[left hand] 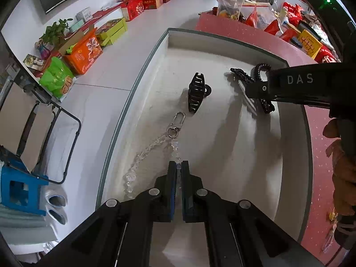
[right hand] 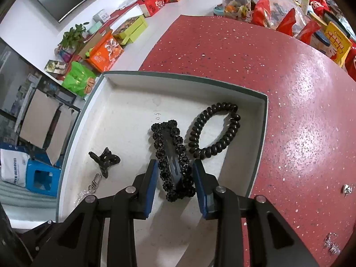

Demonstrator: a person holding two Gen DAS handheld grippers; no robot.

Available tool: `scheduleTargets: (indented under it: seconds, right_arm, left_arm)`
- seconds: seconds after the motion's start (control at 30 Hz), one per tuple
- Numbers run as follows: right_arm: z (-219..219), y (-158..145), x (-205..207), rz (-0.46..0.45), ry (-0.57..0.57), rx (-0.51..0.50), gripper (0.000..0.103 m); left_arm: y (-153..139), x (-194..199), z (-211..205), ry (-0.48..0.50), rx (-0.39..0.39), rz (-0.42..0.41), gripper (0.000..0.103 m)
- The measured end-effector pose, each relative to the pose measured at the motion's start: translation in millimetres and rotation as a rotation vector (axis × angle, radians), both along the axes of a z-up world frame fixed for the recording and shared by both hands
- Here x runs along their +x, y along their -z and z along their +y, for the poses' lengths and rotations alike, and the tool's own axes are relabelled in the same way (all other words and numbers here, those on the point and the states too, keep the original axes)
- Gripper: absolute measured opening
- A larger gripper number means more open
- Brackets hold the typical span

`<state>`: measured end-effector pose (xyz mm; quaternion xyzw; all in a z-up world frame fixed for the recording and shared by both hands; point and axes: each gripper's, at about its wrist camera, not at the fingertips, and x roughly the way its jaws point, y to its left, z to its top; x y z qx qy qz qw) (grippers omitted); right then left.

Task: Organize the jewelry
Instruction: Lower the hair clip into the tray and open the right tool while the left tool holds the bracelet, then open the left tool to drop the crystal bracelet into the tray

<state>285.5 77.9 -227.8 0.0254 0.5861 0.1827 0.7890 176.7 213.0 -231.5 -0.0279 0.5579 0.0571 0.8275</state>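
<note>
- The left tongs are closed tight on one end of a clear bead chain, with almost no gap between the blue-lined pads.
- The bead chain lies on the floor of a shallow white tray, looping away to the left of the tongs and ending at a silver clasp.
- Just beyond the clasp lies a black claw clip, resting on the tray floor and not touching the chain.
- The right tongs stand apart, one pad on each side of a black beaded hair clip; the left pad looks to be touching its beaded edge, while the right pad sits just beside it.
- The beaded hair clip lies flat in the tray, long axis pointing away from the tongs.
- A black spiral hair tie lies just to the right of the hair clip, near the tray's far right corner, its lower end close to or touching the clip's beads.
- In the right wrist view the claw clip sits to the left of the hair clip, well apart from it, with the silver clasp below it.
- The tray sits on a red speckled desk; two small sparkly pieces lie on the desk to the right, outside the tray.
- Boxes and snack bags crowd the far edge of the desk.
</note>
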Motion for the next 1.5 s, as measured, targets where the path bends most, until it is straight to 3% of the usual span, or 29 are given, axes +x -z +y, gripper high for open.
scheduleTargets:
  seconds: [0.13,0.3,0.5,0.97,1.0,1.03,1.07,1.1,1.27,1.4,1.5]
  right_arm:
    - [-3,1,4,0.025,0.010,0.027,0.037]
    - [-18,0,5,0.056,0.036,0.087,0.046]
    - [-36,-18,0,0.042,0.056,0.151,0.054]
    - [-101,-45,-42,0.060,0.186,0.214,0.063]
    - [-107,-45,-45,0.062,0.196,0.215,0.063]
    - [-114,-46,-50,0.064,0.209,0.217,0.063]
    - [-119,-47,-53,0.065,0.218,0.219,0.063]
    - [-125,-48,-57,0.065,0.227,0.221,0.063]
    - [-149,-50,-75,0.069,0.269,0.224,0.064]
    - [-165,-50,-87,0.072,0.304,0.223,0.074]
    - [-181,-50,-98,0.079,0.337,0.218,0.075]
  left_arm:
    - [-1,2,0,-0.010,0.022,0.018,0.005]
    - [-5,3,-4,-0.011,0.038,0.025,0.005]
    - [-8,3,-6,-0.004,0.036,0.034,0.005]
    - [-14,4,-19,0.041,0.082,0.057,0.005]
    - [-14,4,-20,0.044,0.084,0.057,0.029]
    - [-14,4,-20,0.042,0.085,0.060,0.090]
    - [-15,3,-20,0.030,0.092,0.056,0.103]
    - [-21,0,-20,0.016,0.106,0.014,0.102]
    - [-22,-2,-24,0.025,0.105,0.023,0.102]
    - [-26,-6,-25,0.026,0.111,0.023,0.102]
    - [-29,-8,-28,0.028,0.116,0.021,0.102]
